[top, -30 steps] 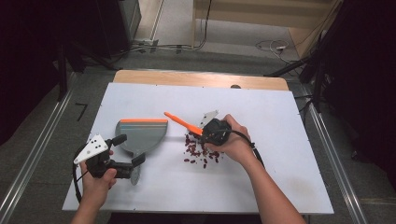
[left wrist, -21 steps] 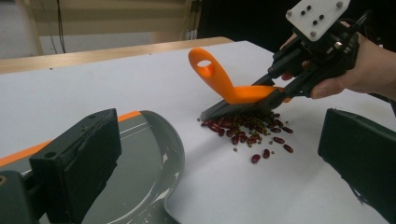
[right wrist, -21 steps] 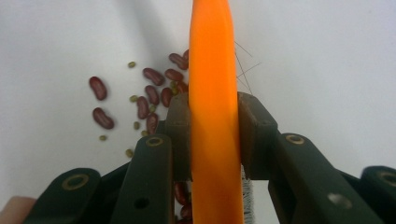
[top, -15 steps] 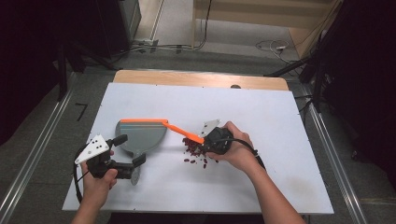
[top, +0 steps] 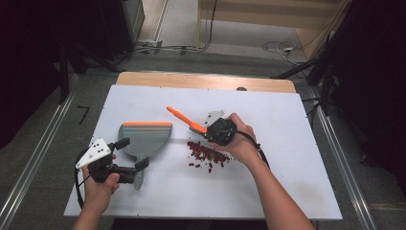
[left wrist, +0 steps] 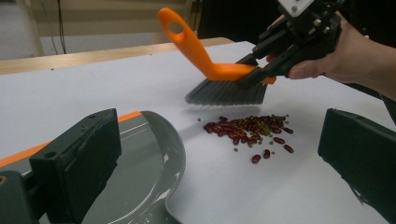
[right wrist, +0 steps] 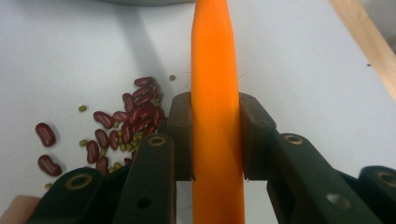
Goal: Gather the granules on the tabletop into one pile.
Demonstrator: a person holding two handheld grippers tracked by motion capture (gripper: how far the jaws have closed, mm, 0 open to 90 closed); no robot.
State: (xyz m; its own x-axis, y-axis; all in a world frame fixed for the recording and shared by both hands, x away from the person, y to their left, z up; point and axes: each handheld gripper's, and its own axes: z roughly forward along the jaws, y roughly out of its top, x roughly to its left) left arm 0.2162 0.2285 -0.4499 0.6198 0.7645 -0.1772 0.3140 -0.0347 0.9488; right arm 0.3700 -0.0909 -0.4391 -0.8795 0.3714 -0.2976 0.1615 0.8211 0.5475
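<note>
White table (top: 287, 167), wood strip along far edge. Sweeping job in hand: loose beans to go into a dustpan.

Grey dustpan (top: 143, 139), orange lip, lies flat left of centre, mouth edge turned away from the person; its handle runs back toward the left claw (top: 139, 170). From the left claw view the jaws stand either side of the handle with a gap showing, so open, pads not pressing as far as I can judge.

Right claw (top: 210, 132) clamped tight on the orange brush (left wrist: 219, 74), pads squeezing the handle on both sides. Bristles hang just above the table at the far edge of the bean heap (top: 206, 155), not yet in it.

Beans: red ones plus small green ones, bunched right of the dustpan, a few strays nearer the person.

Judgement: start of a sweep stroke. Next move calls for bristles down behind the heap, then a drag toward the pan; pan's lip likely needs turning to face the heap and holding steady.
</note>
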